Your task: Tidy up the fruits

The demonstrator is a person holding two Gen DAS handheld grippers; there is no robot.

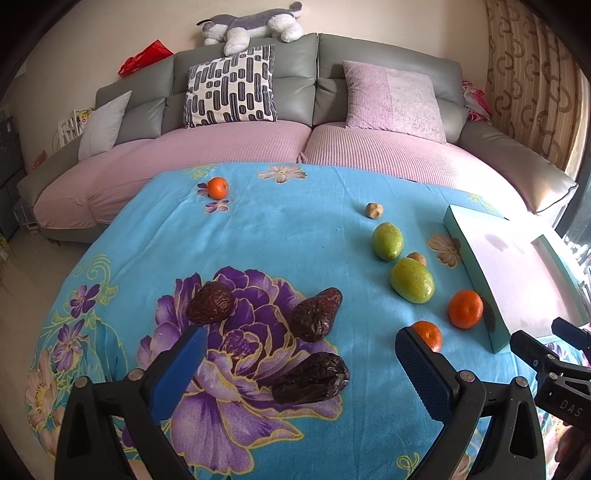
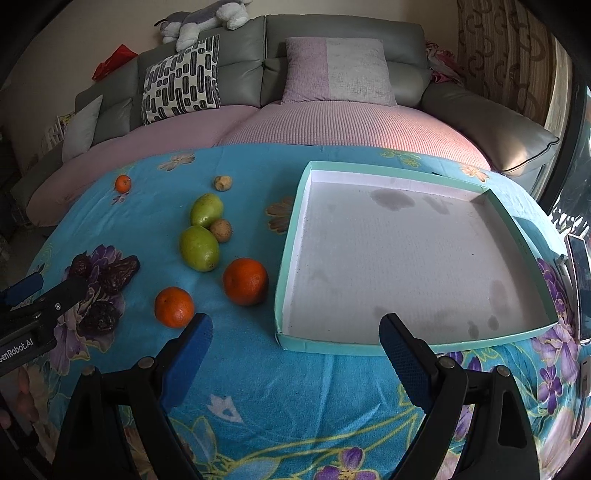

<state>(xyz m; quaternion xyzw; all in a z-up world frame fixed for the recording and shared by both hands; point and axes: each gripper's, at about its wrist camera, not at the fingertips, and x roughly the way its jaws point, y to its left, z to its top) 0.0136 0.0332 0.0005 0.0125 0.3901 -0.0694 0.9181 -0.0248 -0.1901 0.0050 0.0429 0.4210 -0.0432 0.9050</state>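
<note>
both wrist views sit low and near over the blue floral cloth [image 1: 295,229], facing the sofa [image 2: 332,33] at 12 o'clock. the left view covers the dates [image 1: 312,314]; the right view centres the tray [image 2: 291,266]. both share the two oranges [image 2: 245,280].

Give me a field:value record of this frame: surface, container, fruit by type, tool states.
surface: blue floral cloth
container: shallow teal box, white inside, empty, stained
oranges: three; two left of the box, one small at the far edge
green fruits: two
small tan fruits: two
dried dates: three, ahead of the left tool
left tool: open, holding nothing
right tool: open, holding nothing
</note>
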